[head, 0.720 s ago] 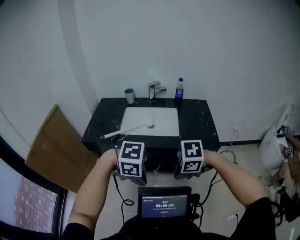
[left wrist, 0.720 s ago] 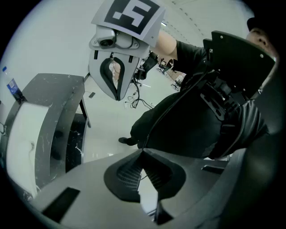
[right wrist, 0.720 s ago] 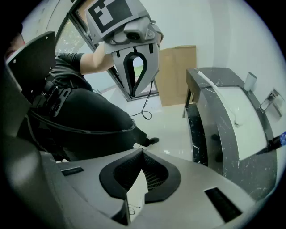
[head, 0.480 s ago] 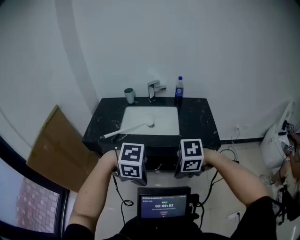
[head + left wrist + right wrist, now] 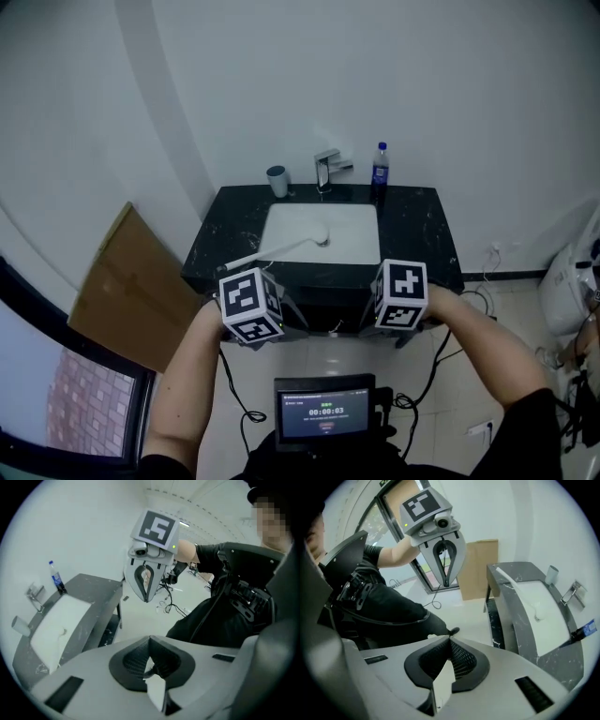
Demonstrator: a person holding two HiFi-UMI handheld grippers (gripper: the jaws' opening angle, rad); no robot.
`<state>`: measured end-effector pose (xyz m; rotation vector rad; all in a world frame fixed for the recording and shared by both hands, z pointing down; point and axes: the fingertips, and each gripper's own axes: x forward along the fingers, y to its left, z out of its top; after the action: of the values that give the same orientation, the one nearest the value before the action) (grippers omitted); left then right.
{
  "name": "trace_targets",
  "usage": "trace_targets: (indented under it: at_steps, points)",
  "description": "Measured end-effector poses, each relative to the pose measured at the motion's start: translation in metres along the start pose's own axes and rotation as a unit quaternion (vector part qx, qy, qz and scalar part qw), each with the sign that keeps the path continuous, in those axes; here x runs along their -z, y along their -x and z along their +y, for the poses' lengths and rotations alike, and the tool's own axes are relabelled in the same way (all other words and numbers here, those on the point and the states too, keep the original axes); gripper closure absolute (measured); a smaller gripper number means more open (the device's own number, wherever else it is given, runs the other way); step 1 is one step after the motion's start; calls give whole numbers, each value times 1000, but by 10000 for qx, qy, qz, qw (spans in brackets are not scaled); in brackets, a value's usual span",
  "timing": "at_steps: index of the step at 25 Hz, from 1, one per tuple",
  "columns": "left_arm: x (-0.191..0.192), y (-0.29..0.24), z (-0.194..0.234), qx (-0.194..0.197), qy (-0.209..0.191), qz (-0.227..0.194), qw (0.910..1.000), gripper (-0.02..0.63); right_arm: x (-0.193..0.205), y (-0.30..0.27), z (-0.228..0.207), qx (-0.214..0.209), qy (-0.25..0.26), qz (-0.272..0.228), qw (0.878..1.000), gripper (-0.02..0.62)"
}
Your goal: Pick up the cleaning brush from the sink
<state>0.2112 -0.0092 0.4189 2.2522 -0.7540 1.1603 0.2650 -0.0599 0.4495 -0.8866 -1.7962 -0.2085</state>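
Ahead of both sets of fingertips and well apart from them, the cleaning brush [image 5: 281, 250] lies slantwise. Its head rests in the white sink [image 5: 349, 225], and its long white handle crosses the basin's rim and runs out over the black marble counter [image 5: 417, 239] toward the front-left edge. The left gripper [image 5: 149, 641] is clenched on nothing, its tips meeting in a point. The right gripper [image 5: 450, 640] is clenched and empty as well. Both are held short of the counter's front edge and tilt downward, with an open gap between them.

Bare floor [image 5: 466, 613] lies under the fingers and up to the vanity's front, so that stretch is free. The handle's end is nearer the left fingers than the right.

Beyond the basin, along the back edge by the wall, stand a grey cup [image 5: 277, 180], a faucet [image 5: 326, 169] and a blue-labelled bottle [image 5: 380, 169]. Outward of the left fingers, a cardboard sheet [image 5: 122, 281] leans by the vanity's left side. Below the fingers, toward the person, sits a small screen [image 5: 325, 410].
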Motion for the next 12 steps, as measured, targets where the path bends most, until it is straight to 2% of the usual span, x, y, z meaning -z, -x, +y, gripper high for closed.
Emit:
trace_targets:
  at_steps: [2,4,7,10,12]
  points:
    - [17,24,23,-468,120,-363,9982,606,-33,-3,-17,172,-181,-369,9990,594]
    - [40,56,53,-1021,329,-726,9916,606,-72,-6,-35,357,-353,-785,9956,594]
    - [82,119,97,-1678,609,-1395,9740,606,-139,-9,-70,700,-576,-1478,9849,594]
    - [131,189,138,-1985,779,-1922,9579,606,-207,-18,-114,1039,-617,-1864,9750,594]
    - [156,228,174,-2238,894,-2116,9472,606,-246,-18,-150,1263,-692,-2083,9674,594]
